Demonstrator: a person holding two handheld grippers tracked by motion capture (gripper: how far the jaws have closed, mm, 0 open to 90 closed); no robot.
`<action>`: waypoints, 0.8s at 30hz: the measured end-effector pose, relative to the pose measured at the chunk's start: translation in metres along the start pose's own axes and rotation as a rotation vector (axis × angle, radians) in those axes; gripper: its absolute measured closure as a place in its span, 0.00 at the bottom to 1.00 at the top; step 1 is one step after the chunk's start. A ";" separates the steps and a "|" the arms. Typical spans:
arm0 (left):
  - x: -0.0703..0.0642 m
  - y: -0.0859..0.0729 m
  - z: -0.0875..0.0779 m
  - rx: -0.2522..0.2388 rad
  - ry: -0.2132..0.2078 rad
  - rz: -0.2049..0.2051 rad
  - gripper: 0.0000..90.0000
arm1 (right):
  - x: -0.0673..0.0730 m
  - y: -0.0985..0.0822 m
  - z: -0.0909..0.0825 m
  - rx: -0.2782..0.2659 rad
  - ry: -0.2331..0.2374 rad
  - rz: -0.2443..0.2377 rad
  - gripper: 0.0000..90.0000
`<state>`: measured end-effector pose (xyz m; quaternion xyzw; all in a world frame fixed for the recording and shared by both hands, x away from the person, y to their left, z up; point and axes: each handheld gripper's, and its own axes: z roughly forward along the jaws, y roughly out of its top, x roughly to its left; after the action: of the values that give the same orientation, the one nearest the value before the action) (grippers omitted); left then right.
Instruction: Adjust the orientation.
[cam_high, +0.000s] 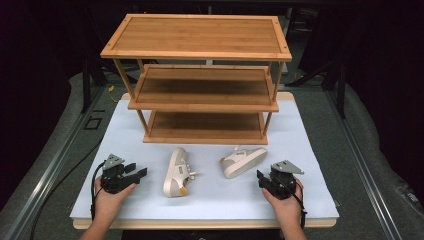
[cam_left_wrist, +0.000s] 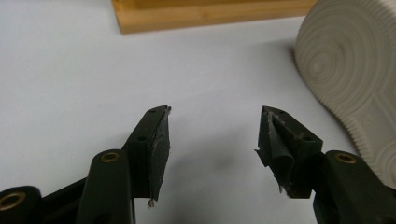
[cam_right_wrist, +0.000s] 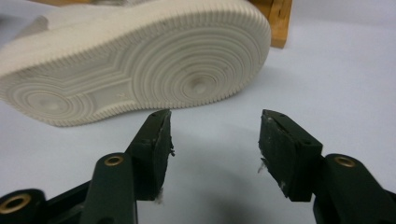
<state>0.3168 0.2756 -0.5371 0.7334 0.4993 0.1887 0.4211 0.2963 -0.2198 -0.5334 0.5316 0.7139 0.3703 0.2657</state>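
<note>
A three-tier bamboo shelf rack (cam_high: 200, 80) stands at the far half of the white worktop (cam_high: 300, 145), all three tiers bare. Two pale sneakers lie on their sides in front of it, between the hands. The left sneaker (cam_high: 176, 172) rests lengthwise, toe pointing toward the rack, with an orange patch at its heel end; the right sneaker (cam_high: 244, 161) lies at an angle, its toe up and to the right. The two are near each other but apart. The left tool (cam_high: 136, 171), held in the left hand (cam_high: 111, 197) at the near left of the worktop, has its jaws spread wide with nothing between them; in the left gripper view the ribbed sole of the left sneaker sits just beside it on the right. The right tool (cam_high: 261, 176), held in the right hand (cam_high: 286, 200), is likewise wide and empty; in the right gripper view the right sneaker's sole lies close ahead, not touching the jaws.
</note>
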 end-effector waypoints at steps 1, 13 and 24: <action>-0.003 0.001 -0.001 -0.011 -0.004 0.011 0.48 | 0.001 0.001 -0.001 -0.009 0.000 -0.008 0.49; -0.026 0.004 -0.013 -0.019 -0.077 0.099 0.53 | 0.016 0.003 -0.010 -0.035 0.074 -0.008 0.54; -0.038 0.009 -0.018 -0.025 -0.134 0.073 0.57 | 0.024 0.004 -0.020 -0.031 0.093 0.002 0.52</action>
<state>0.2932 0.2484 -0.5140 0.7567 0.4406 0.1607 0.4555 0.2764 -0.2009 -0.5182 0.5103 0.7192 0.4059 0.2398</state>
